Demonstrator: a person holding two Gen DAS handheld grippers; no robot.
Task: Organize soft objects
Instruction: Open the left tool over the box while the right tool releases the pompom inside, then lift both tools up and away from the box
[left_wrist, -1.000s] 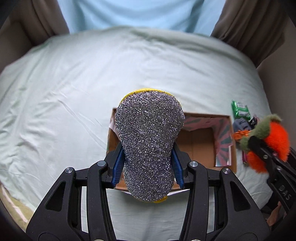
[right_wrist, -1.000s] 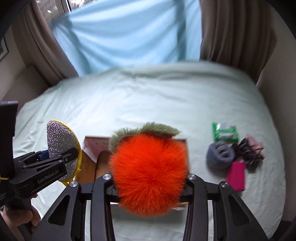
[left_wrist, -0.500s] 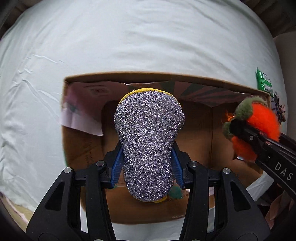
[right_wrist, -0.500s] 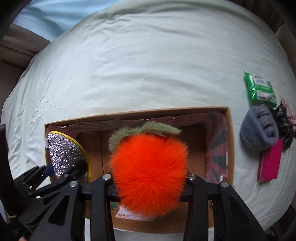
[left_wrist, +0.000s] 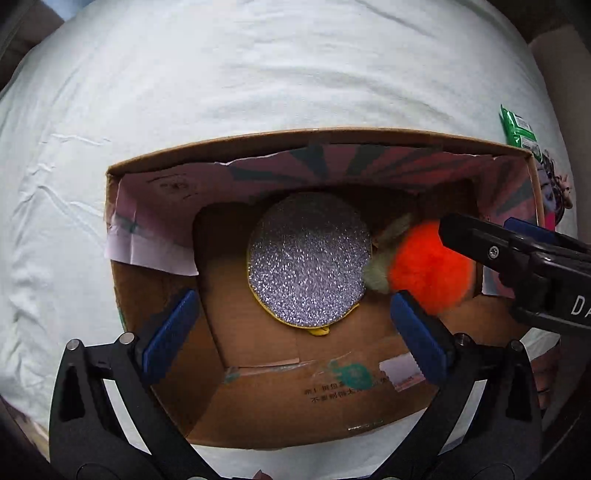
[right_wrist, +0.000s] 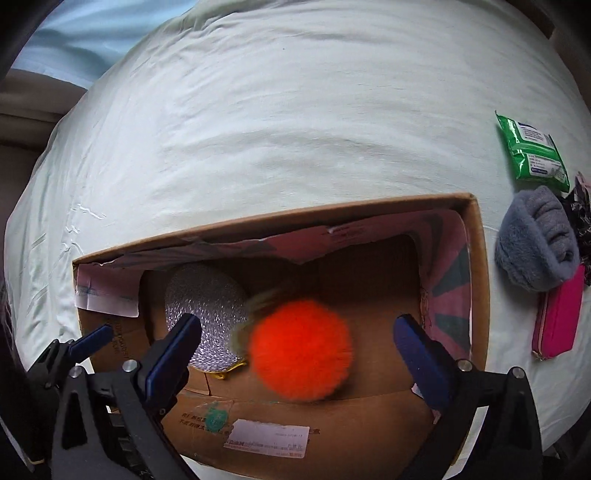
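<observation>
An open cardboard box (left_wrist: 314, 134) (right_wrist: 273, 218) stands on the bed. A silver glitter pad with a yellow edge (left_wrist: 308, 260) (right_wrist: 207, 314) lies inside it. An orange fluffy toy with a green tuft (left_wrist: 428, 271) (right_wrist: 301, 350) is in the box to the right of the pad, blurred in the right wrist view. My left gripper (left_wrist: 295, 328) is open and empty above the box. My right gripper (right_wrist: 299, 343) is open and empty above the orange toy; it also shows at the right of the left wrist view (left_wrist: 517, 258).
To the right of the box on the pale sheet (right_wrist: 295, 110) lie a green wipes pack (right_wrist: 532, 153) (left_wrist: 519, 129), a grey fuzzy item (right_wrist: 535, 240), a pink pouch (right_wrist: 557, 314) and a dark patterned item (right_wrist: 581, 221).
Both grippers have opened. The glitter pad and the orange toy have left the jaws and are now down inside the box.
</observation>
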